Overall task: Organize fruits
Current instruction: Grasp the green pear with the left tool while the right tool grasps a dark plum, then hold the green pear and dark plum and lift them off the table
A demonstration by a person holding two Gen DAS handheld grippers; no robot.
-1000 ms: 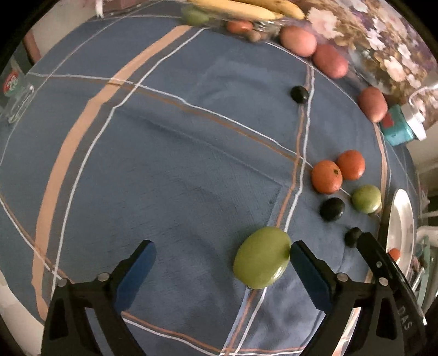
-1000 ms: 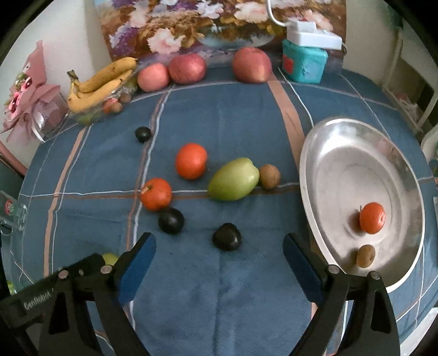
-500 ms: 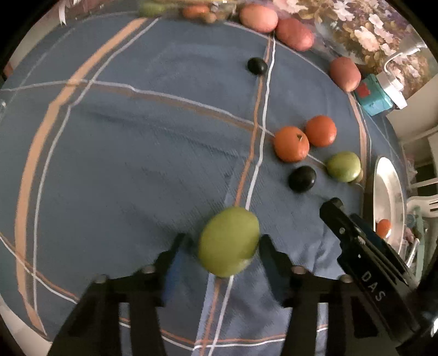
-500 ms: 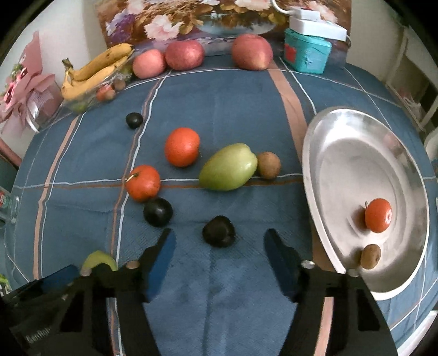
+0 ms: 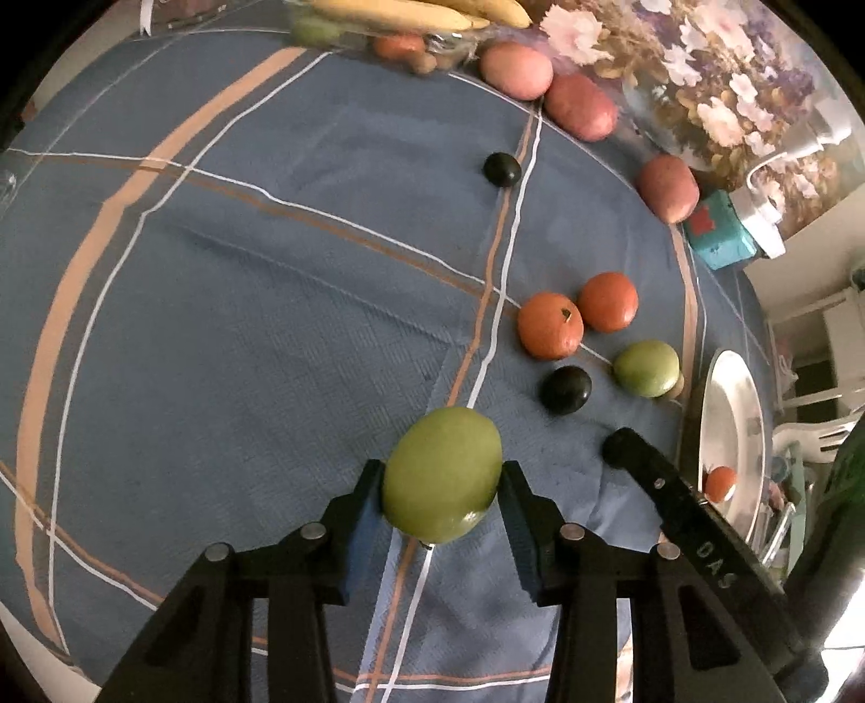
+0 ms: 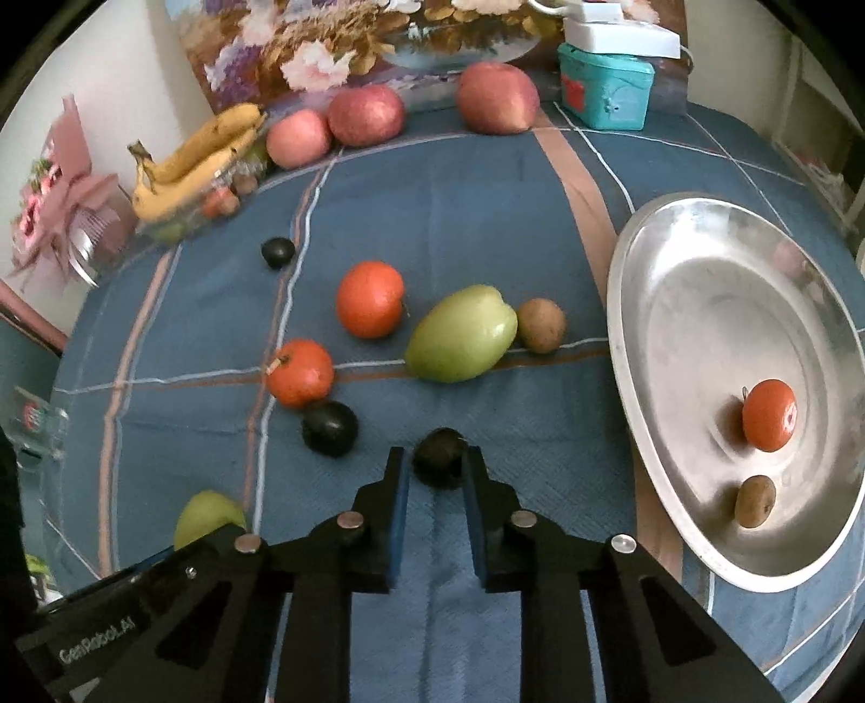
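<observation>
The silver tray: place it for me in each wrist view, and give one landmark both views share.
Left wrist: silver tray seen edge-on at the right edge, an orange fruit on it.
Right wrist: silver tray fills the right side, holding an orange fruit and a small brown fruit.
Shared landmark: teal box.

You face a pale wall (image 6: 162, 65) behind a floral painting (image 6: 346, 43). A blue plaid tablecloth (image 6: 465, 189) covers your table. White chairs (image 5: 811, 427) stand at right.

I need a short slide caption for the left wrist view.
Left gripper clamps a green fruit above the blue cloth.
</observation>
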